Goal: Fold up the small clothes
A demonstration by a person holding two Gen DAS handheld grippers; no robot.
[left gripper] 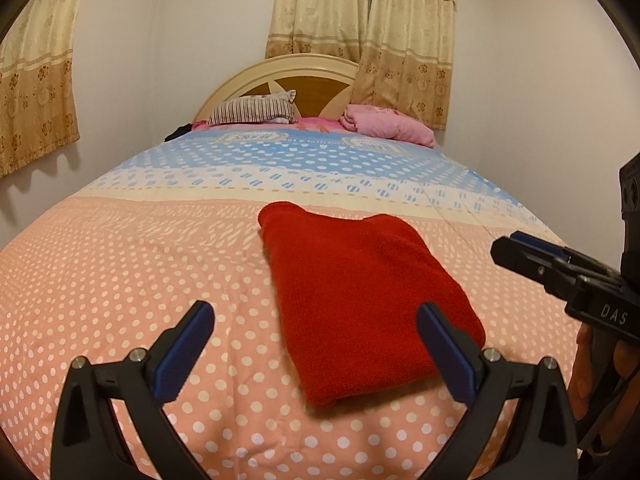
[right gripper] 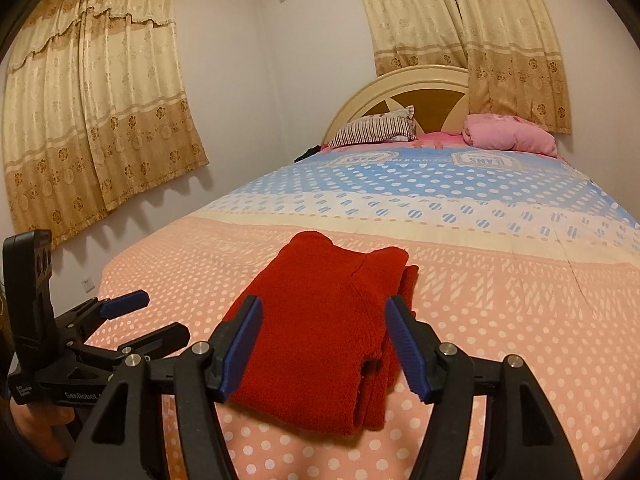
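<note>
Legible markings:
- "DAS", white letters, on the black body of the right gripper (left gripper: 516, 254), left wrist view.
- "GenRobot", cut off at the frame, on the left gripper (right gripper: 132, 312) body; small white label beside it, too blurred to read.
- "JEANS", seemingly, upside down, in badge motifs on the bedspread (right gripper: 472, 159).

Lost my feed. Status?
Both grippers, left and right, open, empty. Folded red fleece garment flat on polka-dot bedspread. Nothing obstructing.
</note>
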